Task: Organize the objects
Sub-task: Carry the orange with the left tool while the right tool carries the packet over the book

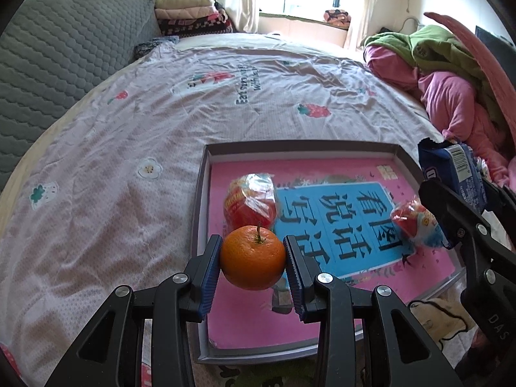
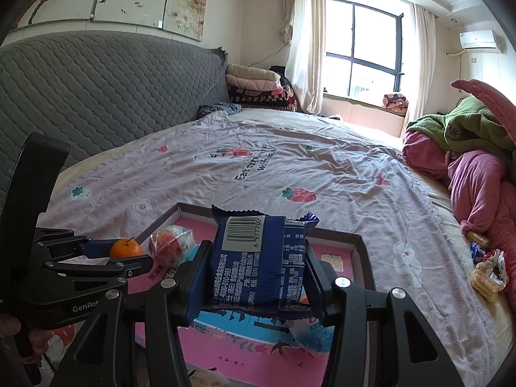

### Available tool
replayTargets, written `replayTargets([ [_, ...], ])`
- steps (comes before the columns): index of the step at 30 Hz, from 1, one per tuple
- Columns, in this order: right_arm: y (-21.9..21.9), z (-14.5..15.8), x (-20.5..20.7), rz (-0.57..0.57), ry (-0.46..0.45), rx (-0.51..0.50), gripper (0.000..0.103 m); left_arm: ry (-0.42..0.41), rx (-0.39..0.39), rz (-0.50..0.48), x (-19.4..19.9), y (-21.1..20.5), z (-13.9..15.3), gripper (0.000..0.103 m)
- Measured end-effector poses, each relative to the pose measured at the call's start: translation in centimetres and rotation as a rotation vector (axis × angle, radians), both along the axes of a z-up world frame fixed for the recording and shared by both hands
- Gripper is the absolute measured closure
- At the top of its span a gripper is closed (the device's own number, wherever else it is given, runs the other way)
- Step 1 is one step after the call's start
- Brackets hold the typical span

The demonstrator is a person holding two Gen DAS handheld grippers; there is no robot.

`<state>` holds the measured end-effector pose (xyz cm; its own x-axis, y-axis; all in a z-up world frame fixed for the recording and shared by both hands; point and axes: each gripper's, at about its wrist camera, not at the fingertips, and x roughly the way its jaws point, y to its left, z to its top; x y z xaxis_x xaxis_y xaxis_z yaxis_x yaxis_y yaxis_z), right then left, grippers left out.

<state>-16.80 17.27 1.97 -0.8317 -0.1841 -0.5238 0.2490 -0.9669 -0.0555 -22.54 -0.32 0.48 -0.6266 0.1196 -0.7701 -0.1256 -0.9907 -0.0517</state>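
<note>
Left gripper [image 1: 253, 258] grasps round orange tangerine [image 1: 253, 258]; right gripper [image 2: 256, 274] clamps blue foil snack packet [image 2: 258, 258], apparently above shallow pink-lined cardboard tray [image 1: 201, 193].

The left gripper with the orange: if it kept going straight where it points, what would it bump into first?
Probably the red snack packet lying in the pink-bottomed box, just beyond the orange clamped in the left gripper. Depth is hard to judge; the box floor could come first.

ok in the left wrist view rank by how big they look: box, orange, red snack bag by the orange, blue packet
1. box, largest by far
2. orange and red snack bag, about alike; the orange is nearer the camera, so unsure
3. blue packet, partly hidden by the right gripper, so unsure
</note>
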Motion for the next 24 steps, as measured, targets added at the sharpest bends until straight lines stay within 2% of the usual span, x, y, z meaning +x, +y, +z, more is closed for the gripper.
replayTargets([
  [12,-0.1,-1.7,-0.8,0.013,-0.074,0.007,0.051,-0.057,0.007,-0.022,0.1,0.1,-1.3,0.064],
  [24,-0.5,-4.1,-1.6,0.052,-0.209,-0.005,0.051,-0.098,-0.013,-0.04,0.0,0.5,-2.7,0.064],
])
